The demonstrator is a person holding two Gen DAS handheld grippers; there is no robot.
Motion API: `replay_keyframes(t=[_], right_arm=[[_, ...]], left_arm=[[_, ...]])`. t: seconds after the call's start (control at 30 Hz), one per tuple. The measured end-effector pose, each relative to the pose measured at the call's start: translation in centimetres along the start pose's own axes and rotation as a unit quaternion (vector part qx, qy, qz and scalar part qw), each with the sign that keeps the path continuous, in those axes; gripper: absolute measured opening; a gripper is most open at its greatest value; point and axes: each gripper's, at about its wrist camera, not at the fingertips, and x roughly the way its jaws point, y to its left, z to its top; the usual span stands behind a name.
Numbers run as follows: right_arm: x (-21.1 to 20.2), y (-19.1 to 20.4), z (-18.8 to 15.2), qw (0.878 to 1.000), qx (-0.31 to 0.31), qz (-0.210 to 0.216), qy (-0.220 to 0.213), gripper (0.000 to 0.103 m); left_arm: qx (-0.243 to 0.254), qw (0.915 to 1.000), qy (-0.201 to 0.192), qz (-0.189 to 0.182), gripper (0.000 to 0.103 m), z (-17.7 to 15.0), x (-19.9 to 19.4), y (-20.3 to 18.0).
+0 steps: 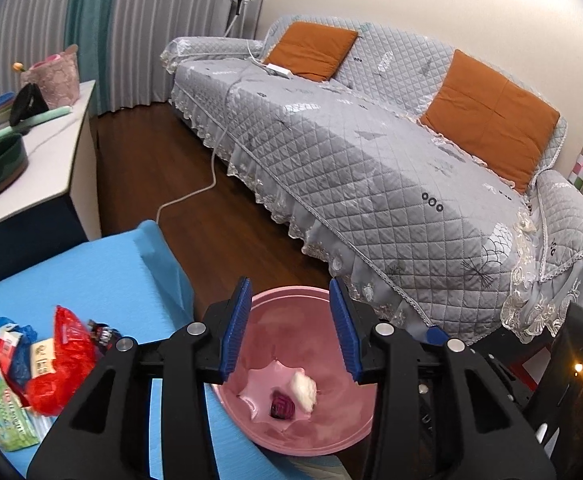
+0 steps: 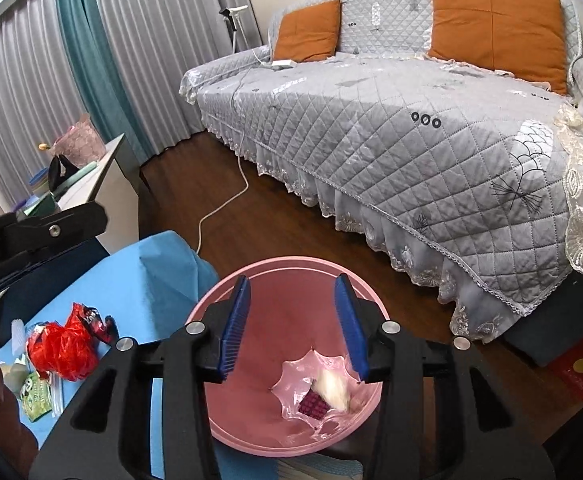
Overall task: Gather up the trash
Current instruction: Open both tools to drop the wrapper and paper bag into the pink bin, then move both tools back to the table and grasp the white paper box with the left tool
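Both grippers hang over the pink bin (image 1: 291, 364), which sits on the floor right at the edge of the blue-covered table (image 1: 91, 272). The left gripper (image 1: 289, 332) has its blue pads partly spread with nothing between them, just the bin's inside showing through the gap. Same deal with the right gripper (image 2: 293, 330): jaws about half open, empty.

Down in the bin there's a white crumpled wad (image 1: 303, 390) next to a dark purplish wrapper (image 1: 281, 406), both lying at the bottom, around 5 o'clock from the left gripper's tips.

The rest of the trash is still on the table at roughly 8 o'clock in both views: a red crinkly bag (image 1: 61, 360), a green packet (image 1: 7, 416) below it, and some blue and white wrappers (image 1: 7, 340) beside it.

A grey quilted sofa (image 1: 371, 168) with orange cushions (image 1: 491, 120) fills the 1 to 3 o'clock side.
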Motion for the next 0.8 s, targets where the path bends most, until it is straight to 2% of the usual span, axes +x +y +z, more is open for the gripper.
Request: replay_keyframes(t=[0.3, 0.63, 0.8], right_arm=[[-1.0, 1.7, 0.0, 1.0, -0.019, 0.009, -0.008, 0.045], [-2.7, 4.8, -0.6, 0.998, -0.043, 0.032, -0.044, 0.045], [-2.7, 6.8, -1.1, 0.997, -0.056, 0.05, -0.035, 0.045]], left_arm=[[-0.02, 0.9991, -0.023, 0.03, 0.04, -0.1, -4.2, 3.0], [-0.045, 0.9953, -0.045, 0.073, 0.04, -1.2, -9.8, 7.5], [-0.071, 0.9908, -0.054, 0.102, 0.04, -2.2, -12.3, 10.8]])
